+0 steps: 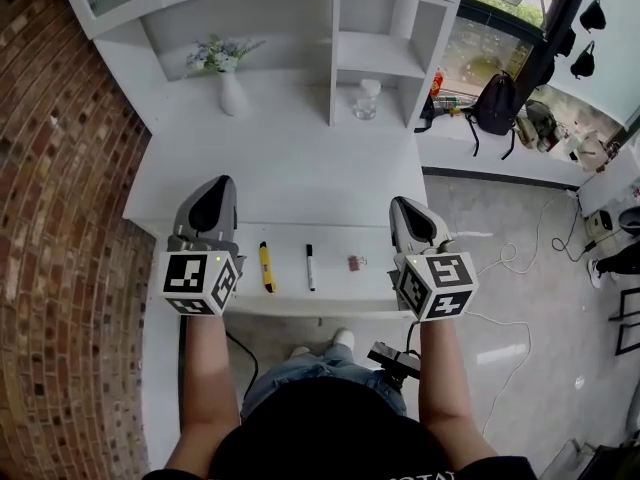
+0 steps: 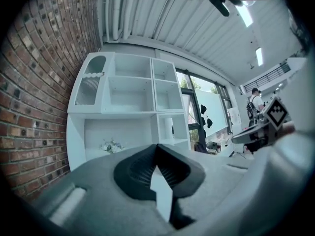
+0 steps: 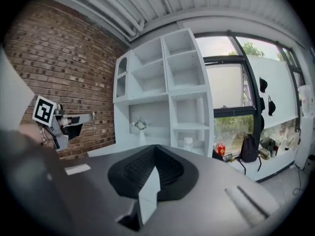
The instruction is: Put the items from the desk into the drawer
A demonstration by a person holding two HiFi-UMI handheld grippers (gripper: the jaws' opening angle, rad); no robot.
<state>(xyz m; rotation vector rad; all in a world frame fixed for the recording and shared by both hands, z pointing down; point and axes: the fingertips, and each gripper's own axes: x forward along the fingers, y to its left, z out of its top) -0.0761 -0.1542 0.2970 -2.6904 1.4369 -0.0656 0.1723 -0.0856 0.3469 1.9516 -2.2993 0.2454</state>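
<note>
I hold left gripper (image 1: 222,186), right gripper (image 1: 405,213) over bench (image 1: 290,168), both pressed together, empty. Yellow marker (image 1: 266,266), black pen (image 1: 310,266) and small clip (image 1: 355,262) lie at front edge. Drawer unseen. My guess: next move needs drawer open, then pinch on item.

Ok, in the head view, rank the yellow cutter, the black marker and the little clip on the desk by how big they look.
1. yellow cutter: the thickest of the three.
2. black marker: about the same length as the cutter, but slimmer.
3. clip: clearly smallest.
All three sit at a similar distance from the camera.
</note>
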